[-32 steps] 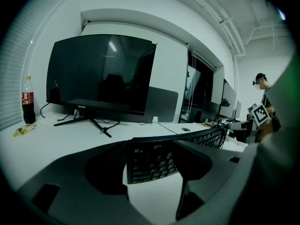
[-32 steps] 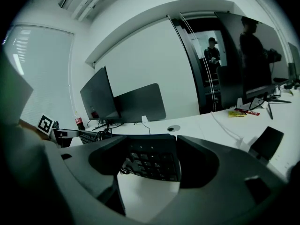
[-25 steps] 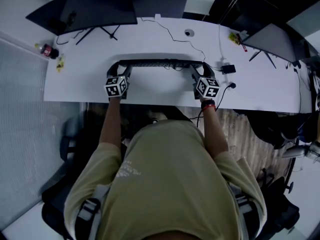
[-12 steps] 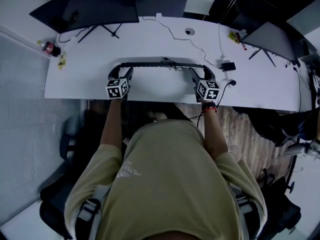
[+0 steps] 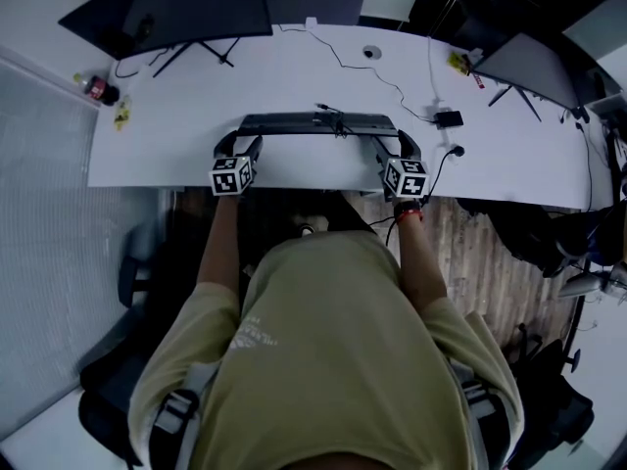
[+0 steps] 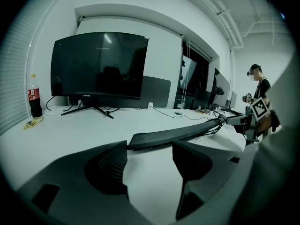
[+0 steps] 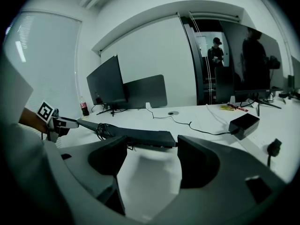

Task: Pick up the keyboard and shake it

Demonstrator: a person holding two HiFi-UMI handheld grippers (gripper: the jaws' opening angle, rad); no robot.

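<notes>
Keyboard (image 5: 315,123) hangs crosswise in front of the person, its long axis running left to right, caught at both ends. It looks raised a little off the white desk (image 5: 196,86), with a shadow showing under it. The left gripper (image 5: 240,140) has its jaws spread wide and pinching the keyboard's left end across the short side. In the left gripper view that end (image 6: 140,139) sits right between the jaw tips and the dark body runs away to the right. The right gripper (image 5: 392,143) does the same at the other end, and its own view shows the keyboard's corner (image 7: 159,137) bridging the gap between its jaws. Both hands are equally near, one per end, so a shake would move the board as a bar held at its two tips. A coiled cable (image 7: 101,130) clings to its underside. Farther back stand a dark monitor (image 5: 171,18) and a bottle (image 5: 95,89).
</notes>
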